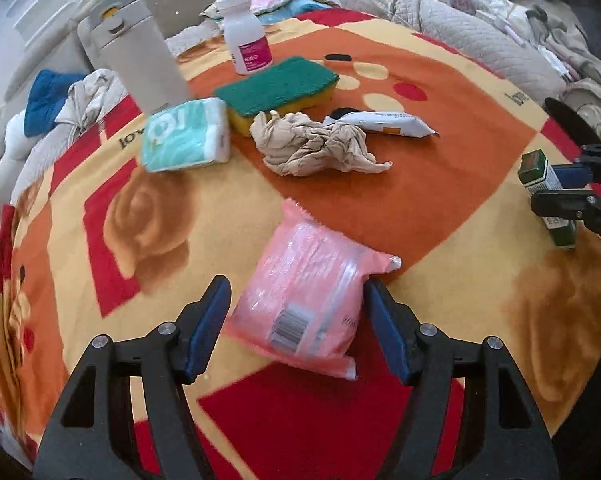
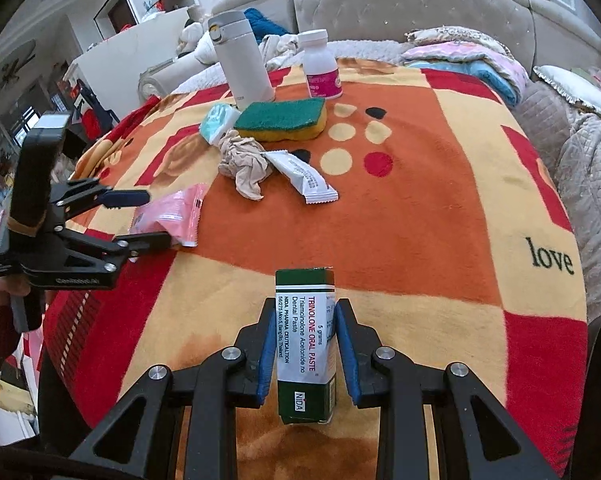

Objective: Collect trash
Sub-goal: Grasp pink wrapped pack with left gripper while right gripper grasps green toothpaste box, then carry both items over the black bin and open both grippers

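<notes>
A pink plastic packet [image 1: 306, 304] lies on the orange, red and yellow blanket [image 1: 440, 200]. My left gripper [image 1: 296, 292] is open, its blue pads on either side of the packet; it also shows in the right wrist view [image 2: 156, 218] around the packet [image 2: 172, 216]. My right gripper [image 2: 304, 312] is shut on a green and white medicine box [image 2: 305, 344], which also shows at the right edge of the left wrist view [image 1: 544, 196]. A crumpled beige cloth [image 1: 316, 144] and a white wrapper [image 1: 384, 122] lie further back.
Behind stand a white flask [image 1: 136, 64] and a white bottle with a pink label [image 1: 246, 40]. A green and yellow sponge [image 1: 278, 90] and a tissue pack [image 1: 186, 134] lie near them. Quilts and pillows [image 1: 460, 24] surround the blanket.
</notes>
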